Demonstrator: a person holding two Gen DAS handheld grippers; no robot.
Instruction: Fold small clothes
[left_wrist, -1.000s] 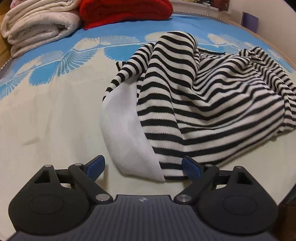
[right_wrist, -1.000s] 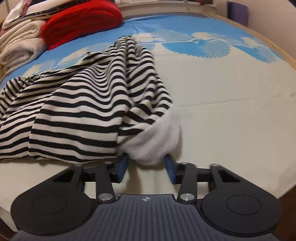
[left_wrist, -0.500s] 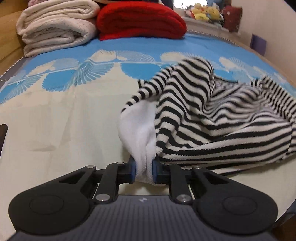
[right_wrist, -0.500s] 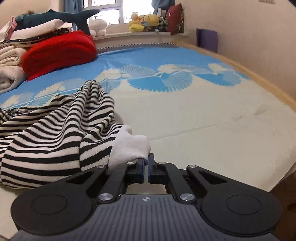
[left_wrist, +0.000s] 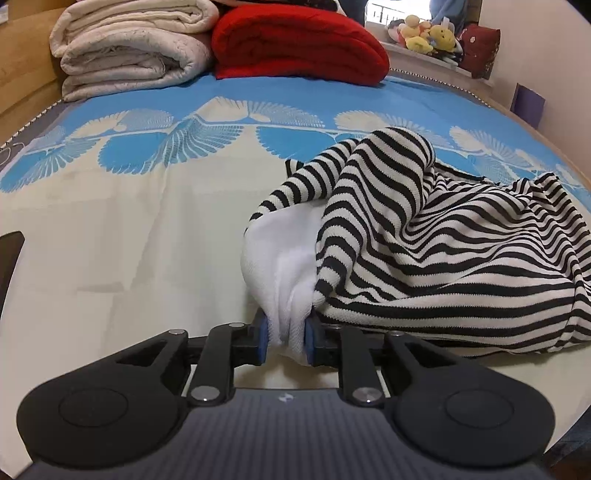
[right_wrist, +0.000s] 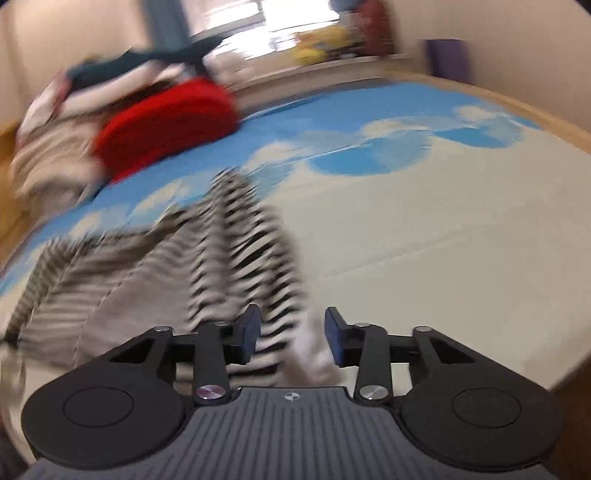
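My left claw (left_wrist: 284, 341) pinches the white hem of the striped top (left_wrist: 443, 240), still bunched on the bed (left_wrist: 129, 240). Right claw (right_wrist: 290, 334) just spread, cloth loose between. No fold yet.

Each camera sits just behind its tool and looks forward and down along the fingers, low and close over the bed (left_wrist: 110, 236). The left view is sharp, the right one is blurred. Both share the striped garment (left_wrist: 443, 236), the red blanket (left_wrist: 295, 40) and the windowsill.
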